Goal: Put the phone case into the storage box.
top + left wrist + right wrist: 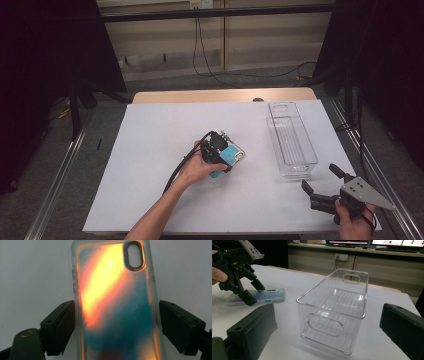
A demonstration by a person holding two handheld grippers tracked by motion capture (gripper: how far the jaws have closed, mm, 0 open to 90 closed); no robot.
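Nearest, at the bench's [150,210] front right corner, the person's right hand [353,220] holds the right gripper [320,179], its 2 black fingers [252,327] spread wide with nothing between them, aimed toward the far side of the white-covered bench.

A little farther in, near the middle of the bench and slightly toward the front edge, the person's left hand [197,169] holds the left gripper [231,156] down over a flat phone case with a clear rim and a blue and orange iridescent back [115,307]. The case lies flat on the white surface. In the left gripper view the 2 fingers [58,327] stand on either side of the case's long edges, the left one at or almost at the rim and the right one just beside it; I cannot tell whether they actually press on it. The oval camera cut-out sits at the end of the case away from the gripper. A black cable [180,167] trails back from this gripper along the forearm.

Farther back, along the right edge of the bench, stands a long clear plastic bin with ridged floor and oval handle cut-outs at both ends [291,140]. It is upright and empty, its far end close to the far right corner, well apart from the phone case.
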